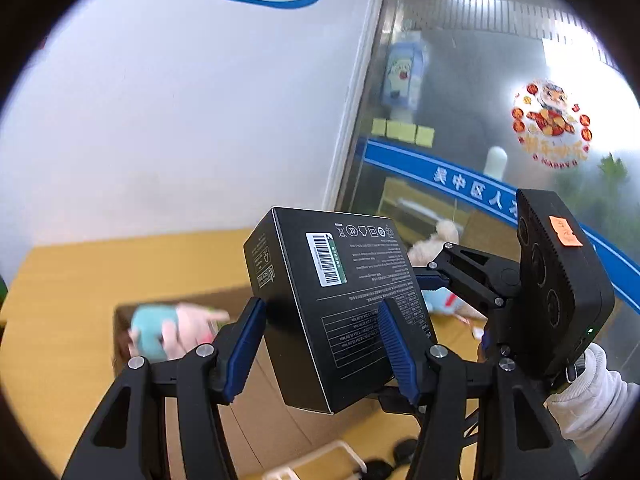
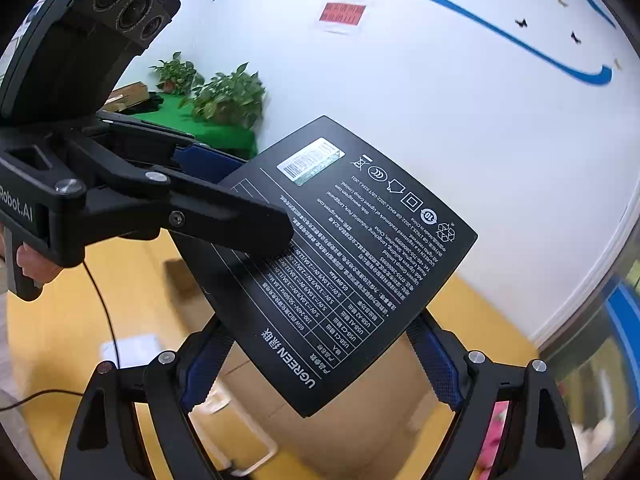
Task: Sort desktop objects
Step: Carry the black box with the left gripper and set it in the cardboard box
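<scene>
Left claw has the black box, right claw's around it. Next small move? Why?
Probably close the right claw on the black box before the left claw releases: left clamps one end, right pads flank the other, contact unclear.

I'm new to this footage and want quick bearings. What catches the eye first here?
A flat black cardboard box with white print and a barcode label fills both views, held in the air. The left gripper jaws clamp it, and the right gripper jaws bracket its lower corner. Behind, a brown carton holds pastel plush toys.
</scene>
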The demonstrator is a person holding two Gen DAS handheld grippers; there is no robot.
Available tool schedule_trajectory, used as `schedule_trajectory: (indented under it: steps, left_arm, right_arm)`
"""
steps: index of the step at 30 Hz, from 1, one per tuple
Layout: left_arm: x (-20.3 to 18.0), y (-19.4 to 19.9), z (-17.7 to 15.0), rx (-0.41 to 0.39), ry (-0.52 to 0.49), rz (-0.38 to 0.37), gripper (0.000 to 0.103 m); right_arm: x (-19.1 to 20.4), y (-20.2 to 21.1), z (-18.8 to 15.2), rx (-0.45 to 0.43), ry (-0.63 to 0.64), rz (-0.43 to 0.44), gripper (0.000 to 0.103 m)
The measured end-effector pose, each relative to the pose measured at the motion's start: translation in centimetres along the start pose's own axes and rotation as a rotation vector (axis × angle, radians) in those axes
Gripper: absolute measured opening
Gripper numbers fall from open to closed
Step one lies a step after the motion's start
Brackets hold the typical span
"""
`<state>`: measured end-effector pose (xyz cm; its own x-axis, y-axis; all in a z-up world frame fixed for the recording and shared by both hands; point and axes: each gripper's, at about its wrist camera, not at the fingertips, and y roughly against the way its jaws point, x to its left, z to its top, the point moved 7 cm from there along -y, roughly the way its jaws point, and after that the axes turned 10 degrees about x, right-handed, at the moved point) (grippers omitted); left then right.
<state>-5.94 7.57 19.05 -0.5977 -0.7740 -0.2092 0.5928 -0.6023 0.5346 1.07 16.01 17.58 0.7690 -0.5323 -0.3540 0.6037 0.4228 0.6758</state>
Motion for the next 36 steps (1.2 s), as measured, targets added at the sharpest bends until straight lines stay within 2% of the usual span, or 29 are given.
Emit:
schedule_trajectory:
  steps: [4,7,16,22,27,33,36]
  left_arm:
    - [2.3,-1.9,3.1,0.000,0.011,0.029,0.057]
    - [3.8,-4.7,4.5,0.027,0.011,0.046,0.057]
    - [8.8,-15.8,5.2,0.156,0.102,0.005,0.057]
    - [10.8,-23.5,3.4,0.261,0.163,-0.027,0.057]
    - [12.1,-30.0,-0.2,0.390,0.232,-0.046,0.057]
    - [13.3,-34.3,-4.0,0.510,0.310,-0.038,0.057]
    - [13.1,-35.4,-5.3,0.568,0.312,-0.016,0.052]
  right_arm:
    - [-3.1,-2.0,3.1,0.013,-0.001,0.005,0.086]
    - [-5.2,-4.7,4.2,0.044,-0.011,0.020,0.086]
    - [-10.9,-15.9,2.3,0.167,-0.053,0.099,0.085]
    - [-14.1,-23.1,-1.8,0.271,-0.084,0.159,0.085]
    - [-15.6,-29.2,-5.5,0.402,-0.112,0.225,0.085]
    - [-15.5,-34.3,-10.0,0.548,-0.133,0.300,0.084]
    - [-15.3,-36.0,-11.5,0.609,-0.140,0.323,0.082]
